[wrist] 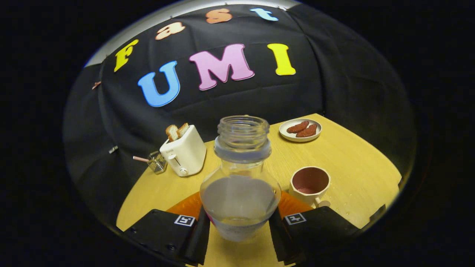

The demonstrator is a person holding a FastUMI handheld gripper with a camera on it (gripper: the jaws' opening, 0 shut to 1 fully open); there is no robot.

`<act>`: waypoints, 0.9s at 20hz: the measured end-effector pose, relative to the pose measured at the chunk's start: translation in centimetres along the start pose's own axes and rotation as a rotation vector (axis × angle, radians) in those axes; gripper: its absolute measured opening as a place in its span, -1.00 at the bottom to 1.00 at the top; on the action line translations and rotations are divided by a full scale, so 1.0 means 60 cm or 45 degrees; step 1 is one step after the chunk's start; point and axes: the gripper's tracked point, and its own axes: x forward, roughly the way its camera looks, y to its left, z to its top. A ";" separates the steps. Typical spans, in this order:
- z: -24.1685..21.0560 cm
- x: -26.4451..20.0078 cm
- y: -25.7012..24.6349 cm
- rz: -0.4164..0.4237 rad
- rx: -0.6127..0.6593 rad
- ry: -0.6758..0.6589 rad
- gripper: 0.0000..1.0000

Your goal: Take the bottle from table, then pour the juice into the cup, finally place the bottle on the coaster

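A clear glass bottle (240, 178), uncapped and upright, stands between my fingers with pale liquid filling its lower body. My gripper (239, 226) is shut on the bottle, one finger pressing each side of its base. An orange coaster (185, 207) lies just behind and under the bottle, showing on both sides of it. A cream cup (309, 184) with a pinkish inside and a small handle sits on the table just beyond my right finger, to the right of the bottle. I cannot tell whether the bottle's base rests on the surface.
A white toaster (184, 155) with two slices of bread stands beyond the bottle to the left, with a small wire basket (157, 162) beside it. A white plate (300, 130) with reddish-brown food lies at the far right of the yellow wooden table (352, 167).
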 end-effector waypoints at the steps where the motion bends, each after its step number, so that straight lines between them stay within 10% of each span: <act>1: -0.003 0.006 0.007 -0.007 -0.055 -0.025 0.43; 11: 0.021 0.121 0.030 -0.128 -0.378 -0.177 0.44; 18: 0.048 0.228 0.026 -0.188 -0.314 -0.200 0.43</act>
